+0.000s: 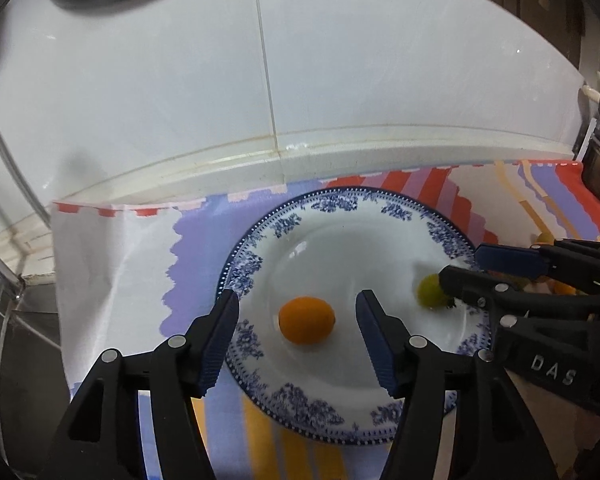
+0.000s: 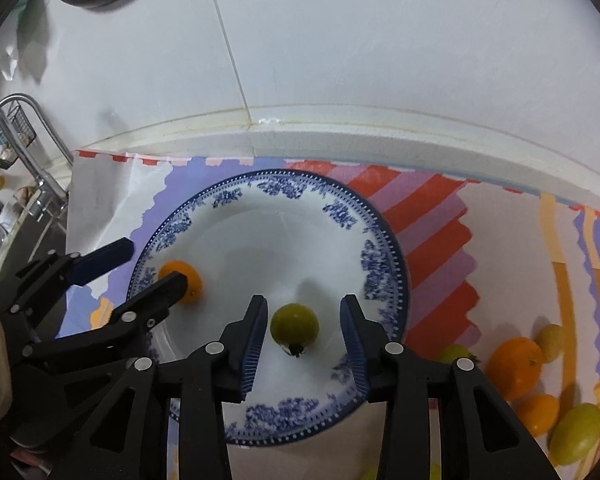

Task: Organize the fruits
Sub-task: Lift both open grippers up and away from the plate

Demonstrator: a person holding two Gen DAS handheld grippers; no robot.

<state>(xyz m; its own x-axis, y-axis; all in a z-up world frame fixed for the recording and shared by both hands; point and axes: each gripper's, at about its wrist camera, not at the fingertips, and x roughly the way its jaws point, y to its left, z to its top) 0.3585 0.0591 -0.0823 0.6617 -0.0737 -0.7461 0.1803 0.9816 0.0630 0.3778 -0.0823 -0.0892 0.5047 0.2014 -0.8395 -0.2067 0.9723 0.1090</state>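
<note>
patterned cloth [image 2: 440, 240] (striped), white tiled wall [image 1: 160, 80]

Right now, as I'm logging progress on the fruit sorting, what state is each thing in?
Left gripper: open, jaws either side of the orange fruit, not pressing.
Right gripper: open around the green fruit.
Plate: holds both fruits.
Loose fruits: on the cloth, unsorted.

So the plate [image 2: 384, 248] sits on the cloth [image 2: 500, 248], right up by the wall. Two fruits on it: kumquat [image 1: 307, 320] left, little tomato [image 2: 295, 325] right. More fruit [image 2: 516, 368] piled on the cloth off right.
</note>
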